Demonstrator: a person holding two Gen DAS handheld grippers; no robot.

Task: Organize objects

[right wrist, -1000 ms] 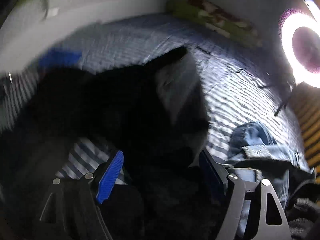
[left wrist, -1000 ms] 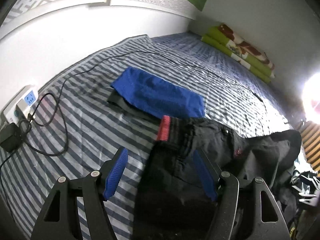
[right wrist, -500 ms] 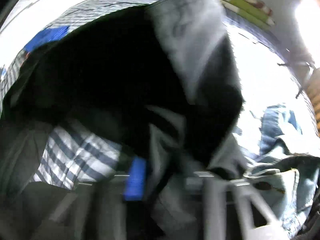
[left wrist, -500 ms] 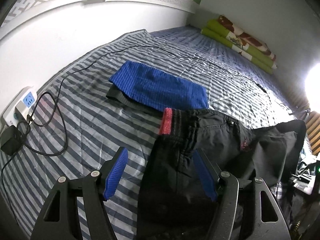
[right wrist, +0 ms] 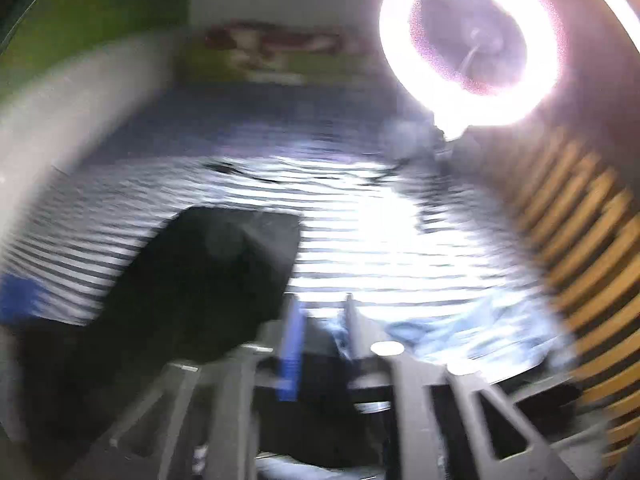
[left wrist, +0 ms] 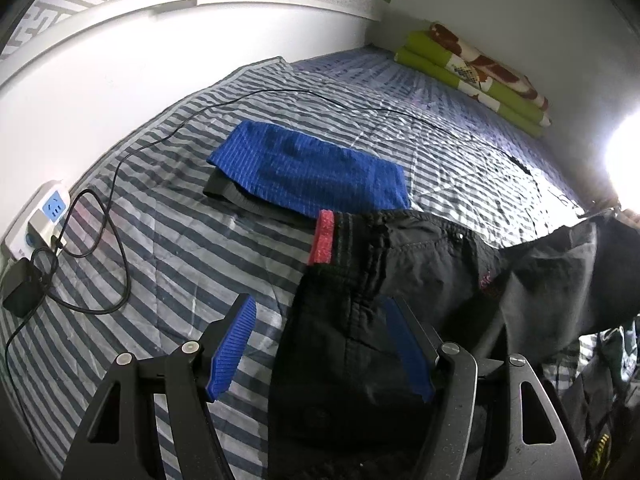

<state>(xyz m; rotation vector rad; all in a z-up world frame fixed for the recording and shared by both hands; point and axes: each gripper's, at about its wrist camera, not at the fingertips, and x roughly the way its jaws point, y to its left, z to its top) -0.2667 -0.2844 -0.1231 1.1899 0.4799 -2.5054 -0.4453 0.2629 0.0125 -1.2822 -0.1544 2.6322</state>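
- Black trousers (left wrist: 400, 280) are lying across the left gripper (left wrist: 320, 344), covering its right finger; bare striped sheet (left wrist: 160, 248) is showing under the left one.
- Ahead: folded blue cloth (left wrist: 308, 168) is blocking.
- Far left: cable (left wrist: 116, 240) is looping by the power strip (left wrist: 40, 216).
- Right gripper (right wrist: 320, 336) jaws are opening; lit sheet ahead is lying bare, ring light (right wrist: 468, 40) standing beyond.

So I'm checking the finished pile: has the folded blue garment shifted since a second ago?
No. The folded blue garment lies on the striped bedspread with the same black cable curving past its far-left corner.
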